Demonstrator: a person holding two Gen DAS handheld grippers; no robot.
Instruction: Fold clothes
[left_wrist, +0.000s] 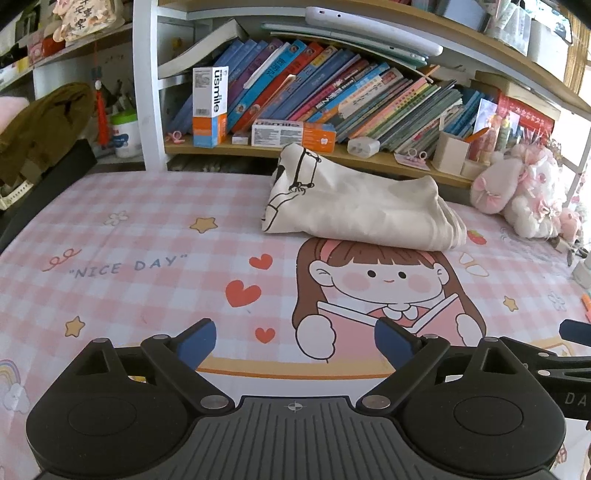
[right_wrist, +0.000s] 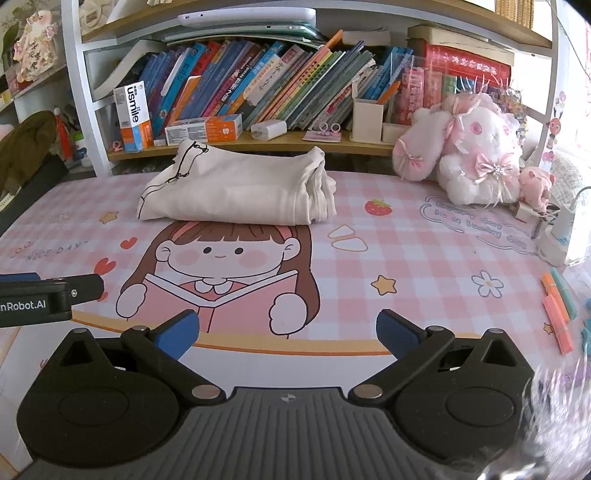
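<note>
Your left tongs (left_wrist: 294, 345) stand wide apart, blue pads empty, low over the pink checked table mat printed with a reading cartoon girl (left_wrist: 147, 229). Your right tongs (right_wrist: 287, 330) are spread just as wide and grip nothing either.

The cream-white folded garment with black line drawing (left_wrist: 354, 206) lies at the far side of the table, well apart from both pairs of tongs, its near edge touching the top of the printed girl's hair. In the right view the same garment (right_wrist: 240, 188) shows its stacked folded layers at its right end more plainly.

Behind it runs a wooden shelf packed with leaning colourful books (left_wrist: 332, 92), with a white and orange upright "usmile" box (left_wrist: 209, 107) at the left end.

Your left camera alone shows an olive-brown cloth heap (left_wrist: 40, 125) large at the left edge, and the printed words "NICE DAY". Your right camera alone shows the fluffy pink and white plush rabbit (right_wrist: 469, 155) in full, a printed strawberry beside the garment, and orange and teal clips (right_wrist: 557, 306) lying at the right edge of the mat. Each view catches the other tool's black arm at its side.
</note>
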